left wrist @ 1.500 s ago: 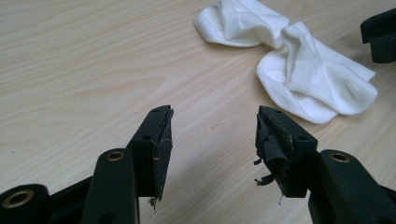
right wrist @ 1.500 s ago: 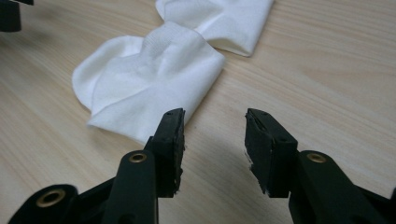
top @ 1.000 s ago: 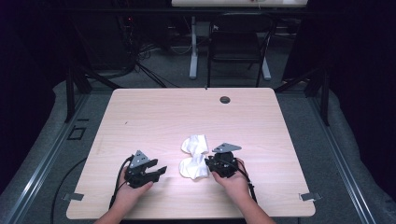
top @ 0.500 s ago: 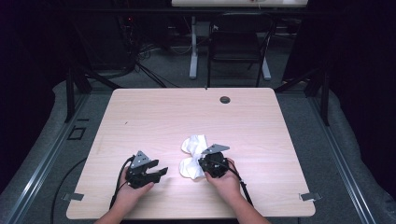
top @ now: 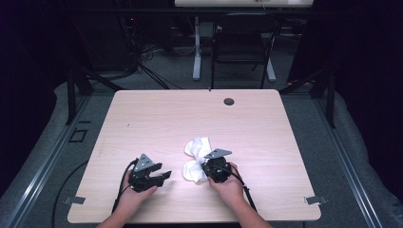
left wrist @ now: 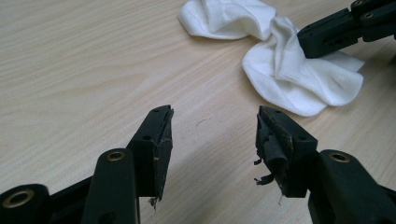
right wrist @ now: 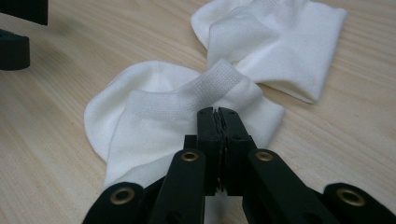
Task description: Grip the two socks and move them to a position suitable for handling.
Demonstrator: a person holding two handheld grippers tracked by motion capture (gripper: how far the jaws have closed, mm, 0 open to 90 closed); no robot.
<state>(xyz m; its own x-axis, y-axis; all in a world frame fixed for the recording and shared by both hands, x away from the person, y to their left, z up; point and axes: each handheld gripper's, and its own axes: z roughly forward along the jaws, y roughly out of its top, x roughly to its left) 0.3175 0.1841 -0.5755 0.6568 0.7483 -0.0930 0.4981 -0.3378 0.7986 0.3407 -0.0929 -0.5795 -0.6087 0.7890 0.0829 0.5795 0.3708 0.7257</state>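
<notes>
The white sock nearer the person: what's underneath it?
The nearer sock lies flat on the wooden table, its top edge tucked under the second sock. The right gripper is shut on its cuff. Anything beneath the fabric is covered.

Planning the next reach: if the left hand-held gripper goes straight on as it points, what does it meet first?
Probably the nearer white fabric sock, after bare light wooden table; the left hand-held gripper is open. Depth is unclear.
</notes>
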